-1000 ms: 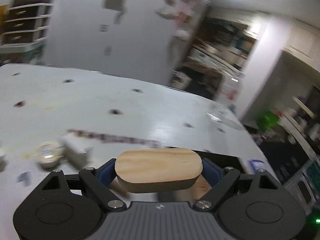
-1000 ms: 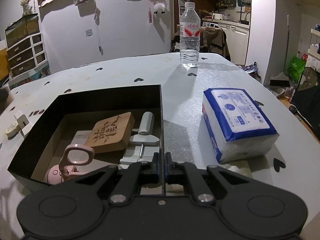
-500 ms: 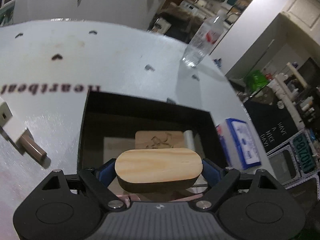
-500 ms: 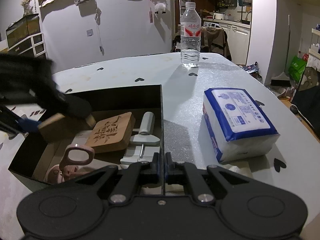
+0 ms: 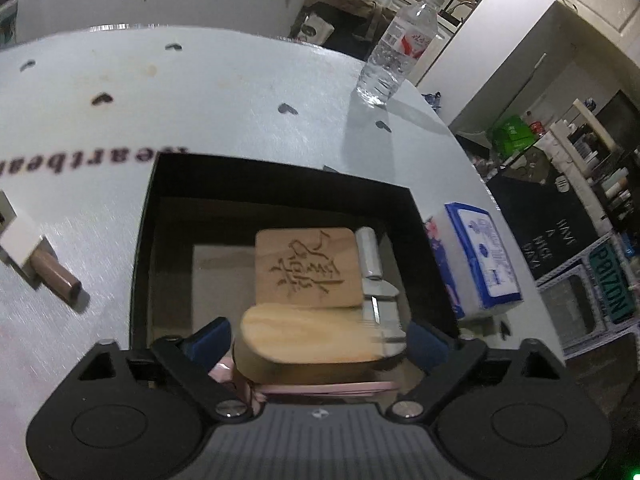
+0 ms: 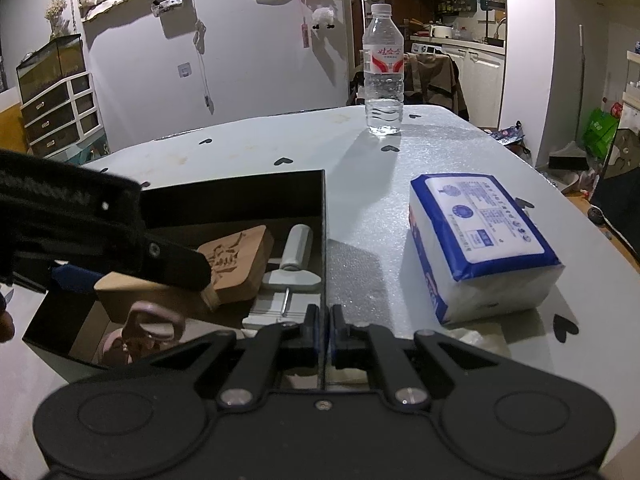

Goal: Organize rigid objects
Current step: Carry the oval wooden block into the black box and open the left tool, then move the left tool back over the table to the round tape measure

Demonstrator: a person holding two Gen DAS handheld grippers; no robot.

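The black box (image 5: 280, 188) sits on the white desk (image 5: 200, 92), and everything here is placed by it. The left gripper (image 5: 318, 336) hangs over the box's near end, tilted down into it, with its jaws spread and just opened wider; the oval wood block (image 5: 308, 340) lies between the blue pads (image 5: 210, 338), and a gap shows on each side of it, so the pads no longer press on it. The block is blurred at its right end. It sits low in the box, over a pink item (image 5: 320, 389), and its far edge meets the carved wood tile (image 5: 306, 266) that lies flat near the middle of the box floor. Just right of the tile, against the box's right wall, lies a grey-white tool (image 5: 374, 276) with a cylindrical handle. The right gripper (image 6: 324, 330) is at the box's near right corner with its jaws pressed together and the box's thin right wall running up between them; whether it pinches that wall I cannot tell. Outside the box, a blue and white tissue pack (image 6: 480, 240) lies on the desk to its right, a water bottle (image 6: 383, 72) stands upright well beyond its far right corner, and a white plug (image 5: 24, 256) with a brown cylinder lies to its left.
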